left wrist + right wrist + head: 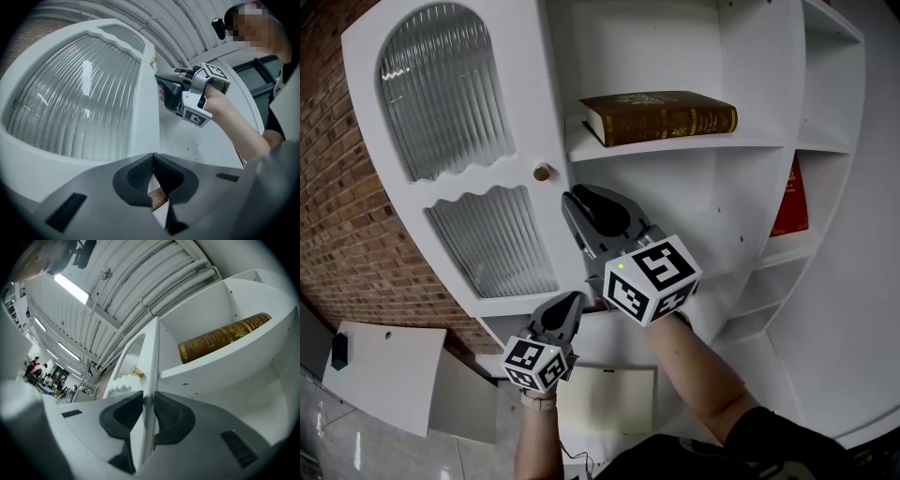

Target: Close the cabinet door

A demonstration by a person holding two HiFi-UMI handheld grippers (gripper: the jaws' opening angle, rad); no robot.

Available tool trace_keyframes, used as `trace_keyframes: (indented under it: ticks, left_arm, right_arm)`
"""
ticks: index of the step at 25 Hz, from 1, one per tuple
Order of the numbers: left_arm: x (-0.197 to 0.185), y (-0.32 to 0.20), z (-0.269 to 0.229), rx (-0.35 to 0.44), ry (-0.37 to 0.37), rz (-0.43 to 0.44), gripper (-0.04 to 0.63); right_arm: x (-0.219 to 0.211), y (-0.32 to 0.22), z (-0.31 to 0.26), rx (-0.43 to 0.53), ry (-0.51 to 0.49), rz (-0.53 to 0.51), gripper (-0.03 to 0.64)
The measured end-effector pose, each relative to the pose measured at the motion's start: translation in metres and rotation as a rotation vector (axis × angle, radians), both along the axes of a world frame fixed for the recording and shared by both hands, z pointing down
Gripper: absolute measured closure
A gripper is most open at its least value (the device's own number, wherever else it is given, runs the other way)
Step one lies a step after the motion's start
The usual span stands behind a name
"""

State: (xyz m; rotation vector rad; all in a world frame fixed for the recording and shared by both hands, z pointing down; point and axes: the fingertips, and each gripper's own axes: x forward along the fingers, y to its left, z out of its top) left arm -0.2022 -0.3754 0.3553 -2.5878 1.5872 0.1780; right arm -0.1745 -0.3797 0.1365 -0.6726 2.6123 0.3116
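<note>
The white cabinet door [459, 141] with two ribbed glass panes and a small brass knob [542, 172] stands swung out to the left of the shelves. My right gripper [572, 202] is shut on the door's free edge just below the knob. In the right gripper view the door edge [151, 371] runs between the two dark pads, which press on both its faces. My left gripper [577, 299] hangs lower, near the door's bottom corner, shut with nothing in it. From the left gripper view I see the glass pane [70, 103] and the right gripper [165, 88] at the edge.
A brown book [661, 115] lies on the cabinet shelf [675, 147], and a red book [791, 199] stands in the side compartment to the right. A brick wall [337, 216] is behind the door. A white board [384, 370] lies on the floor at the lower left.
</note>
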Motion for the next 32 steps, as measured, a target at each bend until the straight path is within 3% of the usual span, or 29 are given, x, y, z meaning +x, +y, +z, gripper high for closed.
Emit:
trace_keyframes:
  ticks: [12, 19, 32]
  left_arm:
    - [0.014, -0.006, -0.007, 0.033, 0.023, 0.076, 0.586]
    - [0.015, -0.007, -0.006, 0.03, -0.018, 0.033, 0.586]
    - [0.016, 0.004, 0.002, 0.001, -0.016, -0.019, 0.586]
  right_arm:
    - [-0.003, -0.004, 0.003, 0.005, 0.007, -0.004, 0.534]
    - [0.001, -0.004, 0.008, -0.013, 0.034, 0.031, 0.541]
    - [0.019, 0.0, 0.039, -0.07, 0.066, 0.056, 0.555]
